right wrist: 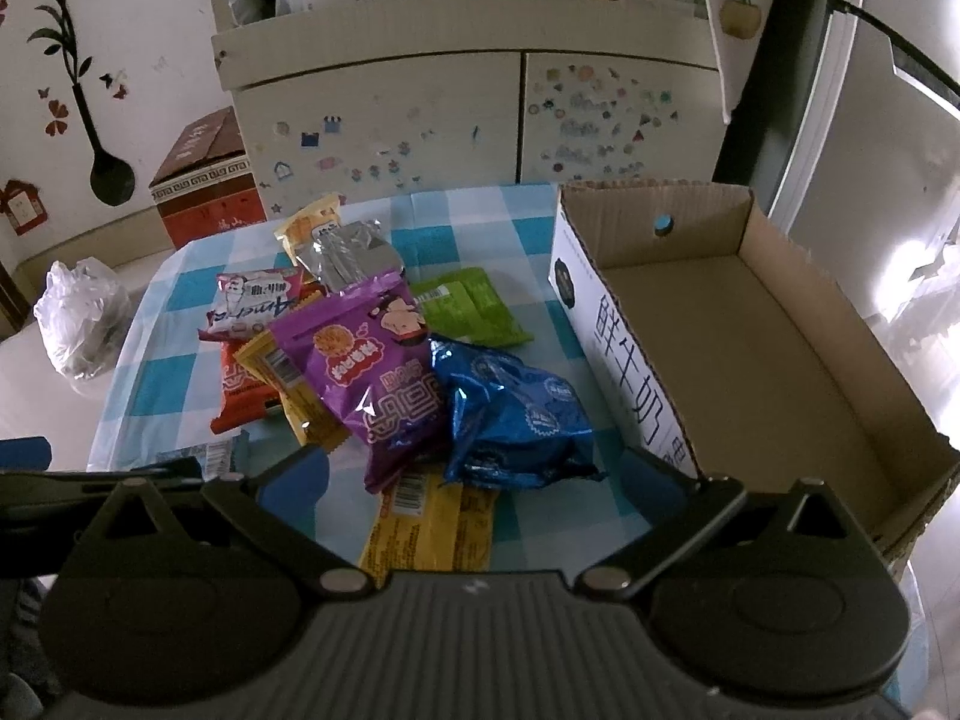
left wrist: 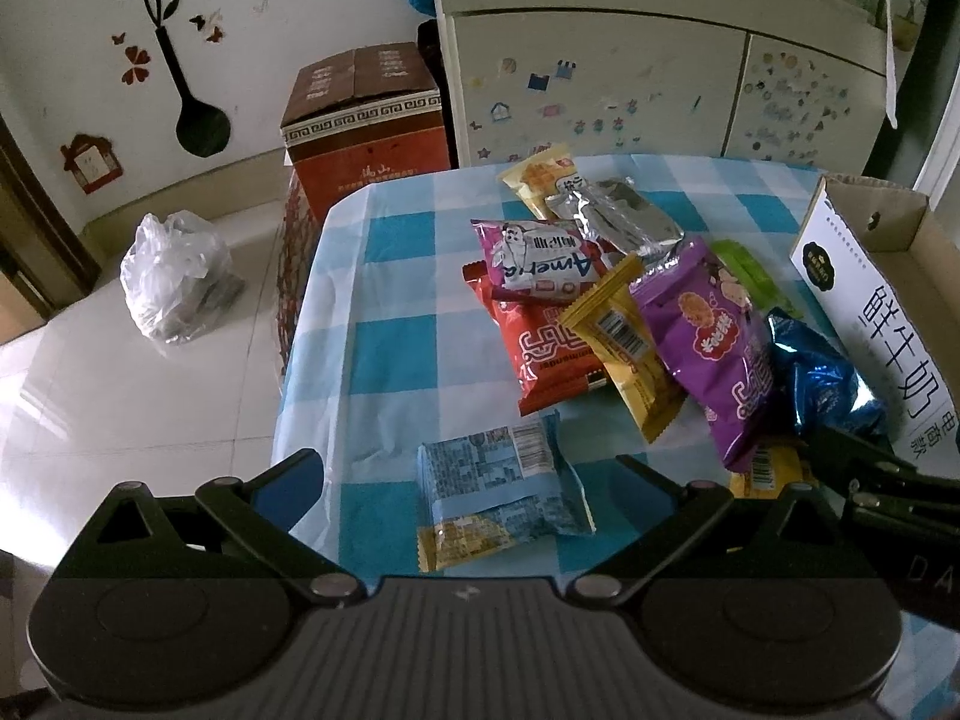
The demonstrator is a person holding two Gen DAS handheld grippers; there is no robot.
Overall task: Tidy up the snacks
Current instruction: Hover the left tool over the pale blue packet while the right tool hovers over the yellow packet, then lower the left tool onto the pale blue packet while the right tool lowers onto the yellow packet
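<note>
A pile of snack packets lies on the blue-checked tablecloth point(left wrist: 390, 360). In it are a red packet point(left wrist: 546, 354), a pink-and-white one point(left wrist: 540, 258), a purple one point(right wrist: 372, 384), a silver one point(left wrist: 624, 216) and a green one point(right wrist: 474, 306). My left gripper point(left wrist: 468, 477) is open, low over the table, with a light blue packet point(left wrist: 498, 492) lying flat between its fingers. My right gripper point(right wrist: 477, 474) is also open. It hovers just before a crinkled blue foil packet point(right wrist: 516, 420) and over a yellow packet point(right wrist: 432, 528).
An open cardboard box point(right wrist: 750, 360) with a white printed side stands at the table's right, nothing inside it. Beyond the table are a cream cabinet point(right wrist: 480, 114), a brown carton point(left wrist: 366, 120) and a plastic bag point(left wrist: 174, 276) on the tiled floor.
</note>
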